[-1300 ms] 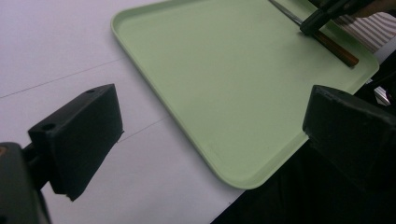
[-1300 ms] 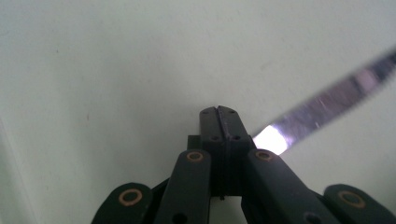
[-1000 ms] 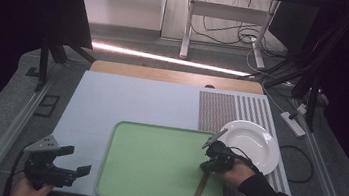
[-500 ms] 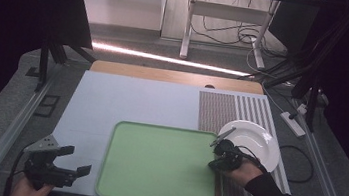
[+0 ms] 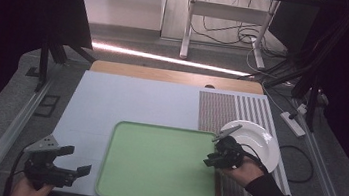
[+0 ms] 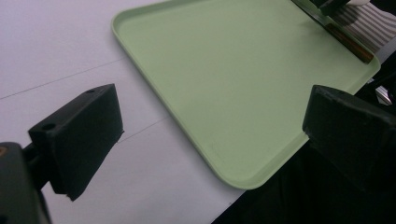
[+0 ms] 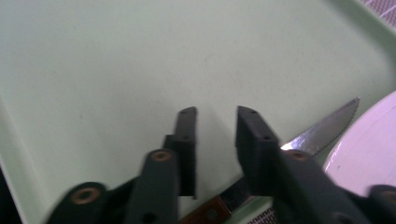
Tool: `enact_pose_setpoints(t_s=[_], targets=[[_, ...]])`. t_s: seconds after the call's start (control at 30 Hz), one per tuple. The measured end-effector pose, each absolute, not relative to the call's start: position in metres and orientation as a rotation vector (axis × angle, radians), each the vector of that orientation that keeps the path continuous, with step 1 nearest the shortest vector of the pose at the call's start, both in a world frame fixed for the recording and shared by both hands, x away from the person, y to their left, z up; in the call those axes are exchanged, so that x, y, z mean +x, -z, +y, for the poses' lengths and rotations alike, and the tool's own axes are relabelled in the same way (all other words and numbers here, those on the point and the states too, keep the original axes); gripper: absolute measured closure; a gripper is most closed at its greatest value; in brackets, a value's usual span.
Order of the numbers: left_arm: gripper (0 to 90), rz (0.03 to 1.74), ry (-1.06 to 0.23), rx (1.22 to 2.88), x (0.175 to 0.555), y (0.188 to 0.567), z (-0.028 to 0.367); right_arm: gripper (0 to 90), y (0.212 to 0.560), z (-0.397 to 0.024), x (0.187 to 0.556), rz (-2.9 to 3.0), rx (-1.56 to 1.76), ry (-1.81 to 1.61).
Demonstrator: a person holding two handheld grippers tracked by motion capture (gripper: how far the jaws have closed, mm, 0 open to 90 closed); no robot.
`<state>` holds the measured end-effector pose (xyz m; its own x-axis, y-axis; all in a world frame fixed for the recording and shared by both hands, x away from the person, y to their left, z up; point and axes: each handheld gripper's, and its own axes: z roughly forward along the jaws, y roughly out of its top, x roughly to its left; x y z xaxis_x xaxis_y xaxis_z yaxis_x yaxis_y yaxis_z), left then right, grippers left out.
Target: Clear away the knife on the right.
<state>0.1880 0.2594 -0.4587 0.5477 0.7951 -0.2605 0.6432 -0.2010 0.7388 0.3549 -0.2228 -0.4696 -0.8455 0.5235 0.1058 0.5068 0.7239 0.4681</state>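
Right gripper view: jaws a little apart over the tray, knife let go.

From the right gripper point(image 7: 212, 135), its jaws parted and clamping nothing, the knife point(image 7: 322, 128) lies just beside them on the green tray's point(image 7: 93, 70) right rim, tip toward the white plate point(image 7: 369, 154). A second ago the knife lay further inside the tray, so I judge it was just moved aside. High view adds the left gripper point(image 5: 61, 164), jaws wide apart, idle off the tray's near-left corner; blade detail shows close up.
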Motion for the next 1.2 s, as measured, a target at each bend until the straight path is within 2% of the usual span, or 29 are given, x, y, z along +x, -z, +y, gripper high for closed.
enact_pose_setpoints(t_s=[0.27,0.47,0.87,1.2], targets=[[4.5,1.167,-0.223,1.923,0.188,0.459,0.26,31.0,0.46,-0.226,0.347,2.824,0.897,-0.841],[4.4,1.167,-0.223,1.923,0.188,0.459,0.26,18.5,0.451,-0.236,0.337,2.747,0.903,-0.887],[4.4,1.164,-0.224,1.927,0.188,0.459,0.259,3.1,0.445,-0.267,0.323,2.626,1.017,-0.998],[4.4,1.164,-0.226,1.929,0.188,0.458,0.259,1.7,0.443,-0.287,0.309,2.548,1.047,-0.998]])
